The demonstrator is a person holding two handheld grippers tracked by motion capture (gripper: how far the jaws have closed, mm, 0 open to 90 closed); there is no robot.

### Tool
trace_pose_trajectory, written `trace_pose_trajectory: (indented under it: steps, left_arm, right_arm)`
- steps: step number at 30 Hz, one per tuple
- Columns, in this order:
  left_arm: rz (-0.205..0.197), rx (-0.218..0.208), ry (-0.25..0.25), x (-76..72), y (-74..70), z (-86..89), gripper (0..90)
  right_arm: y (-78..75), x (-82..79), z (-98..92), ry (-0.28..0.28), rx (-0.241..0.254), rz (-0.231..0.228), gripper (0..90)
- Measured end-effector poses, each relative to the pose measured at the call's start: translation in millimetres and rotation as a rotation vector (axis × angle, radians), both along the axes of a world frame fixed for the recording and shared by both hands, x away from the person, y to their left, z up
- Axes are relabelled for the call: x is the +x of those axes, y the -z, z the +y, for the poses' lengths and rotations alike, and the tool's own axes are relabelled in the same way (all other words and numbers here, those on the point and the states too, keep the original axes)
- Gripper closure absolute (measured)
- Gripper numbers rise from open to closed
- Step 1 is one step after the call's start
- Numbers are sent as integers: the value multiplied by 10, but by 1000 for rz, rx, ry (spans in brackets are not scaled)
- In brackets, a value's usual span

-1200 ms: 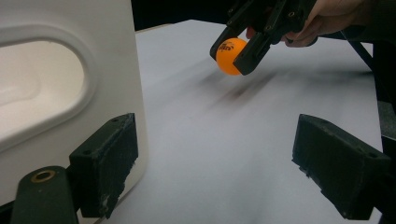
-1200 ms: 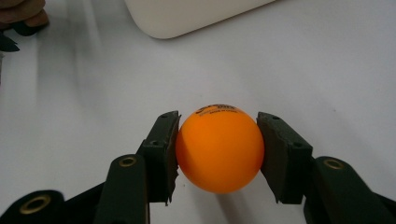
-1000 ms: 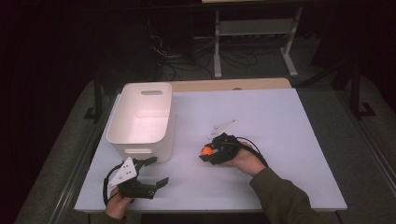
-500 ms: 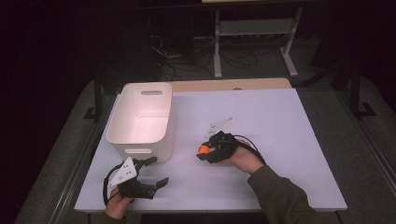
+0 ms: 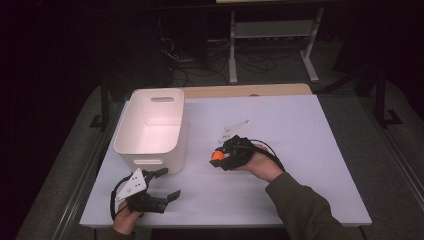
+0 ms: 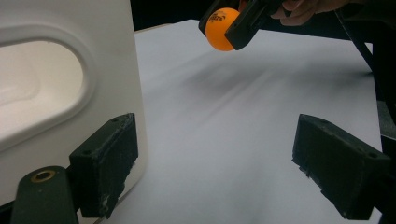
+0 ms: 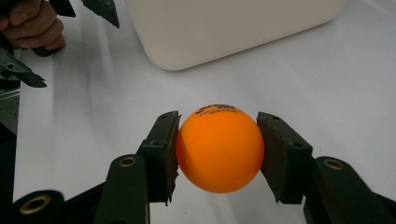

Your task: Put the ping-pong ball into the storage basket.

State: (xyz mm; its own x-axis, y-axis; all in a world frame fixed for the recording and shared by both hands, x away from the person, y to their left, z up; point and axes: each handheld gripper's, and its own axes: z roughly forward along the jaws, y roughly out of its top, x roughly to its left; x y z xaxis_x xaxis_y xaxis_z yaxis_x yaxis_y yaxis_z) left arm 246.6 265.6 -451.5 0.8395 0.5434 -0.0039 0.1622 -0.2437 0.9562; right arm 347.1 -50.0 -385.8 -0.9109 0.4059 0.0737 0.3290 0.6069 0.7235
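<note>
Right gripper [image 5: 223,159] clamped on an orange ball [image 5: 217,155]; in the right gripper view both pads press the ball's [image 7: 219,147] sides, and it hangs clear of the white table [image 5: 310,150], its shadow below. Printed lettering on the ball faces up.

Change over the last second: slight. The right gripper with the ball has drifted a little toward the white bin [image 5: 152,127], which lies ahead of its jaws and off to the left-hand gripper's side. No sign of release; the grip looks firm.

Left gripper [image 5: 165,186] is parked at the near table edge, jaws spread apart and holding nothing, unmoved over that second. From the left gripper view, the bin's [image 6: 65,93] handle cutout sits right beside its left jaw, and the ball [image 6: 223,29] hangs ahead and above, pinched between the other gripper's pads.

Judgement: the carry is under way, with the ball lifted and heading binward. The ball is not yet over the rim, so the drop remains to be done. The bin's inside looks bare from above.
</note>
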Motion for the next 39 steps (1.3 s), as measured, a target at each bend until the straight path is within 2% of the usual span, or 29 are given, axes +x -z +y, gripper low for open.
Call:
trace_pose_trajectory:
  steps: [8, 30, 39]
  left_arm:
    - [0, 0, -1, 0, 0, -1, 140]
    - [0, 1, -1, 1, 0, -2, 140]
    - [1, -2, 0, 0, 1, 0, 140]
  right_arm:
    - [-76, 18, 5, -7, -5, -12, 495]
    - [-242, 58, 52, -20, 13, -2, 495]
    - [-341, 94, 89, -34, 8, -18, 495]
